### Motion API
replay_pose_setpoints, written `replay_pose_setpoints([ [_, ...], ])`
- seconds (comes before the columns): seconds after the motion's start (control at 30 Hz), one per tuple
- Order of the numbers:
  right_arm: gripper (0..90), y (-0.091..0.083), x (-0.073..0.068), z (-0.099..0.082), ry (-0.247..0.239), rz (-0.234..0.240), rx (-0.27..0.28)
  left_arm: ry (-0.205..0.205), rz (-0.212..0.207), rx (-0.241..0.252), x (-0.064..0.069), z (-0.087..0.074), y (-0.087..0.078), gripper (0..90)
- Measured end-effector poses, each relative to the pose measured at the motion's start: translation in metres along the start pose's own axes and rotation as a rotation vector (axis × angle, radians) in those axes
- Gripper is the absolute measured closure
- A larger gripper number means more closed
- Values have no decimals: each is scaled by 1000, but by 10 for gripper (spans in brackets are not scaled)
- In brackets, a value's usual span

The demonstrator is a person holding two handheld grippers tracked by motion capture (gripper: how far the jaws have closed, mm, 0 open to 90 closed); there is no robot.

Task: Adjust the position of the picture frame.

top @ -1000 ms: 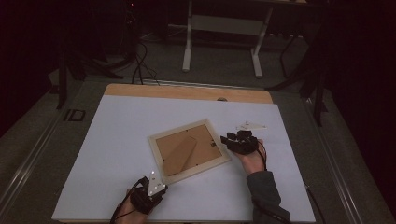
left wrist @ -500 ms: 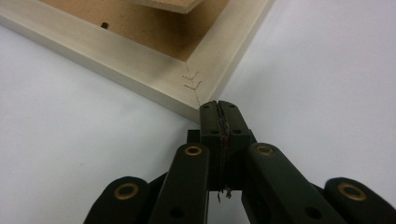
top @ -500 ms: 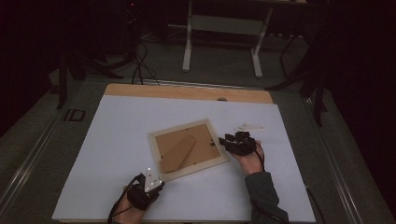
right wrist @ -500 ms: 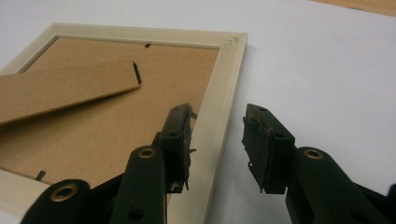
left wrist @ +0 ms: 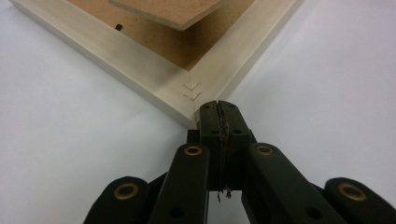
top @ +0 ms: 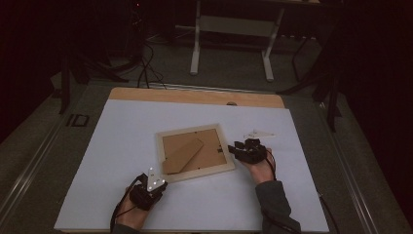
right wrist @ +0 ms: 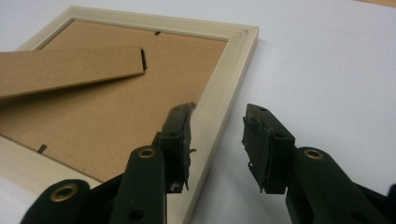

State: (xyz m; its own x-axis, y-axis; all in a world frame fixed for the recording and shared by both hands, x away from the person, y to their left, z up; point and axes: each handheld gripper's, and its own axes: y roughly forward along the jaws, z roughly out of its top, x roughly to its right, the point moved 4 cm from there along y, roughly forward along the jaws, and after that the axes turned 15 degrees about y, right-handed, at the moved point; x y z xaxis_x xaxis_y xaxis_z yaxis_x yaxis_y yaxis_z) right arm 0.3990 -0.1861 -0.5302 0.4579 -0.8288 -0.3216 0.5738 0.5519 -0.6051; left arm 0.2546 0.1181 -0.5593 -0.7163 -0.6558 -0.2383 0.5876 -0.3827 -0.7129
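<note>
A pale wooden picture frame [top: 191, 131] lies face down on the white table cover, brown backing board up, with its stand flap [top: 182, 155] lying slantwise across it. My left gripper [top: 157, 176] is shut with nothing in it, its tips against the frame's near left corner [left wrist: 189, 91]. My right gripper [top: 232, 149] stands open astride the frame's right rail [right wrist: 224, 79]. One jaw is over the backing board [right wrist: 116, 121] and the other is outside over the table, with a gap beside the rail. The left gripper [left wrist: 217, 109] and right gripper [right wrist: 215, 135] both point at the frame.
A small pale flat piece [top: 258, 133] lies on the cover just beyond my right hand. The table's bare wooden strip [top: 195, 96] runs along the far edge. Beyond it, metal stand legs [top: 231, 48] and cables sit on the dark floor.
My left gripper has shifted a little to the left at the frame's near corner. The frame has turned slightly clockwise. The right gripper has kept still.
</note>
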Motion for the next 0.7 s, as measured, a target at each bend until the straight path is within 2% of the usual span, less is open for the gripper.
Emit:
replay_pose_setpoints([
  [0.27,596,-3,1,3,0,3,0,19,12,-29,-11,0,4,900],
  [0.33,596,-3,1,3,1,4,1,13,11,-38,-16,0,6,900],
  [0.43,596,-3,1,3,-1,4,1,-12,-14,-33,-23,-1,8,900],
  [0.7,597,-3,1,4,-6,-3,-3,-30,-8,-34,-35,-2,11,900],
])
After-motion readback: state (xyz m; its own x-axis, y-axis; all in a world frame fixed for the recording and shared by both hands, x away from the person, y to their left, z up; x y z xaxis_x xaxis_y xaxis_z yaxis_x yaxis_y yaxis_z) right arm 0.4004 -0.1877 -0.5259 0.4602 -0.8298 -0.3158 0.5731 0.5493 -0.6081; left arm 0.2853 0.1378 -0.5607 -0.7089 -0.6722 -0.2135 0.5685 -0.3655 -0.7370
